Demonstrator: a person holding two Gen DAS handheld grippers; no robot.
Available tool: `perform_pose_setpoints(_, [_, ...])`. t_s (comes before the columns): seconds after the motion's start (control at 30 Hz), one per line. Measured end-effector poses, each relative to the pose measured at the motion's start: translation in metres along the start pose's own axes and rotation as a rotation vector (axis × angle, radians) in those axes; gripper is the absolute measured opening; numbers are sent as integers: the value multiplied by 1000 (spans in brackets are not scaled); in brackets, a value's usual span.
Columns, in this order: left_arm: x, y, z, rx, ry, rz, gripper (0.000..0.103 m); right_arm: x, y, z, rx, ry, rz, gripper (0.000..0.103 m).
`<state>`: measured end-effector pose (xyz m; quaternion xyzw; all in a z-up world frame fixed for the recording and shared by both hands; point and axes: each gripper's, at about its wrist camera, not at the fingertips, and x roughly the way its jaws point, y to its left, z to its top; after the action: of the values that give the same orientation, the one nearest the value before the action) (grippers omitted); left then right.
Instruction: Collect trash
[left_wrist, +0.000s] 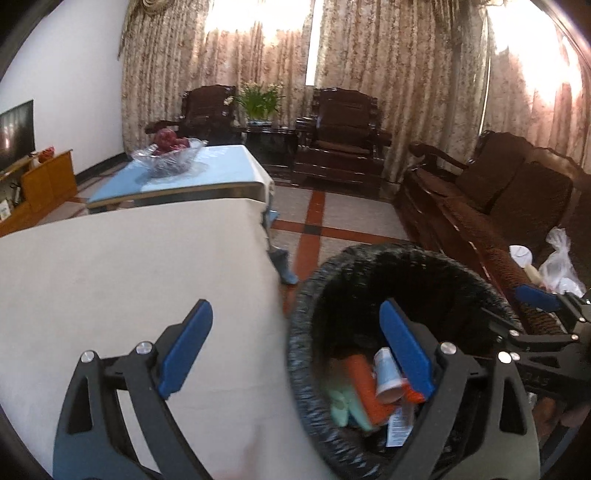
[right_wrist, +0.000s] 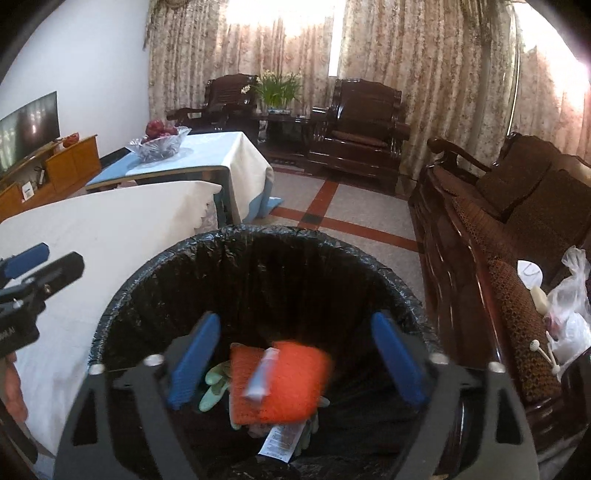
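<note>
Patterned beige curtains (right_wrist: 406, 55) hang across the far wall of a living room, lit from behind, with two dark carved wooden armchairs (right_wrist: 362, 125) in front of them and a green potted plant (right_wrist: 277, 90) between the chairs. Along the right side runs a dark wooden sofa with brown cushions (right_wrist: 517, 206), and a crumpled clear plastic bag (right_wrist: 570, 306) lies on its seat. A red-striped tiled floor (right_wrist: 354, 218) spreads between the furniture.

To the left stands a bench covered with a cream cloth (left_wrist: 129, 295), and beyond it a second bench with a pale blue top carries a clear glass bowl of red fruit (left_wrist: 168, 155).

Just beside the cream bench stands a round bin lined with a black plastic bag (right_wrist: 258, 258). Inside it lie an orange scrubbing sponge (right_wrist: 284, 380), a pale green rubber glove (right_wrist: 216, 384), a small white tube (right_wrist: 260, 376) blurred across the sponge, and a printed white paper label (right_wrist: 280, 439). The left view also shows a small white and blue bottle (left_wrist: 386, 376) among this trash.

The right tool (right_wrist: 295, 362) hangs over the bin's mouth, its blue-padded fingers spread wide with nothing between them. The left tool (left_wrist: 295, 350) straddles the bin's rim and the bench edge, likewise spread wide and holding nothing.
</note>
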<state>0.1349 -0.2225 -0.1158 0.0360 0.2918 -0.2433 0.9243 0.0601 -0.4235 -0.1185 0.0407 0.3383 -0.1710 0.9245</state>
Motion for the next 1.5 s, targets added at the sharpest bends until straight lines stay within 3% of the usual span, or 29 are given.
perform_pose_setpoints(0.43, [-50,26,5,-3,-19,70,95,-31,27,11,3,-12,78,97])
perform_pose_setpoints(0.8, [-105,68,-4,-53,-19,184,96,-68,70,22,-39,-58,167,97])
perform_pose_setpoints(1.5, [-196,79,2,-15,-42,266,97,-144,98,26,-41,-118,196,97])
